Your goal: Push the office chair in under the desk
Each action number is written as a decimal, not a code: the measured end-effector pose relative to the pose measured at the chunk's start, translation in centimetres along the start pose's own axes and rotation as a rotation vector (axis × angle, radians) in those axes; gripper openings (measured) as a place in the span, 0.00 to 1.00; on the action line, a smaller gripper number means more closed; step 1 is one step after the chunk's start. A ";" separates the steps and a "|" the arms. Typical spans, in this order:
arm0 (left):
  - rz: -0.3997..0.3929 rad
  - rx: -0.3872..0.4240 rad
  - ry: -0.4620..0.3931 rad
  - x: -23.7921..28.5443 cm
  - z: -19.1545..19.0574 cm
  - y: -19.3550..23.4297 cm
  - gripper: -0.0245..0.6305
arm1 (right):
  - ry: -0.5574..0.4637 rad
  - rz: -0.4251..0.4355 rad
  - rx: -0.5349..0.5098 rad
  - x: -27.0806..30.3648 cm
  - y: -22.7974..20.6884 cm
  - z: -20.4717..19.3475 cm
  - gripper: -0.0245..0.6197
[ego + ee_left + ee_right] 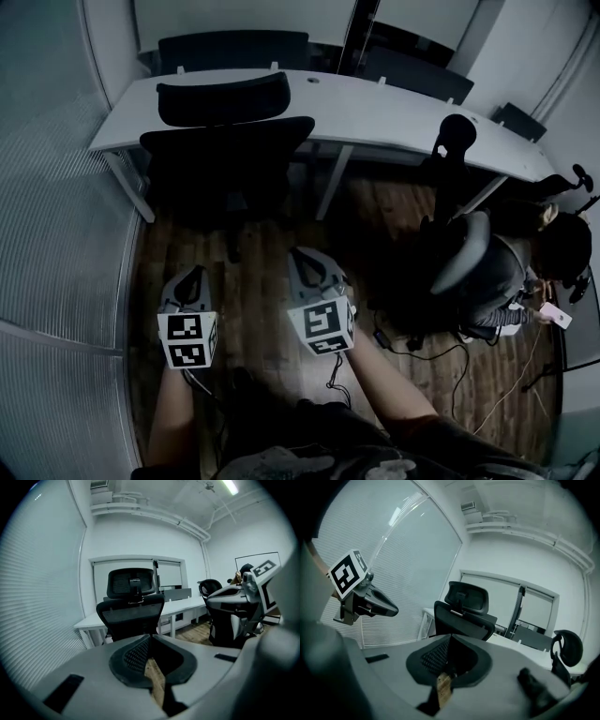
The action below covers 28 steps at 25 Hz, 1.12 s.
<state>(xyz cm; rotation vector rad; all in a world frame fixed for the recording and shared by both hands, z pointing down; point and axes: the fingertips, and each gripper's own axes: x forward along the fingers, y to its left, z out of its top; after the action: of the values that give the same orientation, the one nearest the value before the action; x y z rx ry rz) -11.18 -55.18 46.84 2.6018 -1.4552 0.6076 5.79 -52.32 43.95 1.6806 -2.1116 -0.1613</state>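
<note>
The person's two bare forearms (384, 375) reach forward over the brown wood-plank floor (253, 309). The left claw (194, 274) is clenched: in the left gripper view its two dark ribbed pads are pressed together with nothing between them. The right claw (302, 255) is likewise clenched and empty, and its tips sit a little farther forward than the left one's. The two are held side by side, near each other but apart. Both point towards the chair and touch nothing.

Ahead of them stands the black mesh-backed office chair with a headrest (225, 150), its backrest turned towards the claws and well clear of both. It sits at the left end of the long white surface (375, 108). In the head view the headrest overlaps the surface's near edge and the backrest lies just in front of that edge. The seat is hidden behind the backrest, so how far it reaches beneath cannot be told.

To the left runs a curved ribbed glass wall (56, 234). To the right a second dark chair with a pale curved back (469, 253) stands on the floor, with a seated person (562, 248) just beyond it. Thin black cables (441, 354) trail over the boards there. Further dark chairs (417, 73) line the far side of the surface.
</note>
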 end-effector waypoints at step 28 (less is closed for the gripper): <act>0.130 -0.058 0.033 -14.5 -2.9 -14.7 0.07 | -0.057 0.173 0.035 -14.5 -0.5 -5.5 0.07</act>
<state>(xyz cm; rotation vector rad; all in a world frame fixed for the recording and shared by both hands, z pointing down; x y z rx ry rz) -6.43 -34.91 45.42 2.4573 -1.6165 0.6094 10.88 -37.71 44.98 1.5194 -2.3016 -0.1214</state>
